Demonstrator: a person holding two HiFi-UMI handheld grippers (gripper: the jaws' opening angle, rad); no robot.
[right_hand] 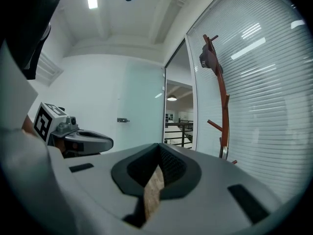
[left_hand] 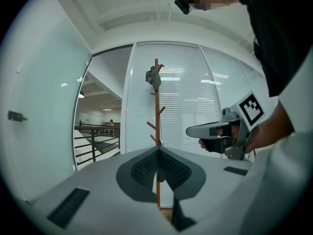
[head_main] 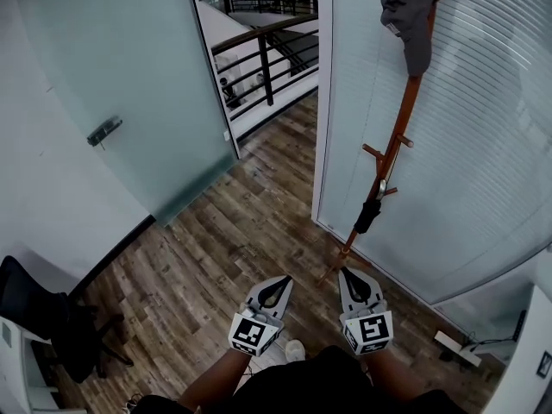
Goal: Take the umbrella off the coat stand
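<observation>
A reddish wooden coat stand (head_main: 398, 132) stands against the blind-covered glass wall. A grey cap (head_main: 412, 11) hangs on its top. A small black folded umbrella (head_main: 368, 216) hangs low on the pole from a metal loop on a peg. My left gripper (head_main: 283, 279) and right gripper (head_main: 347, 272) are side by side, shut and empty, short of the stand's foot. In the left gripper view the stand (left_hand: 157, 109) rises straight ahead above the shut left gripper (left_hand: 157, 149), which hides most of the umbrella. In the right gripper view the stand (right_hand: 224, 99) is right of the right gripper (right_hand: 159, 146).
A frosted glass door (head_main: 129, 76) with a metal handle (head_main: 103, 131) stands open on the left. Beyond the doorway runs a black railing (head_main: 267, 54). A black chair (head_main: 47, 317) sits at the lower left. A white power strip (head_main: 457, 348) lies by the wall at the lower right.
</observation>
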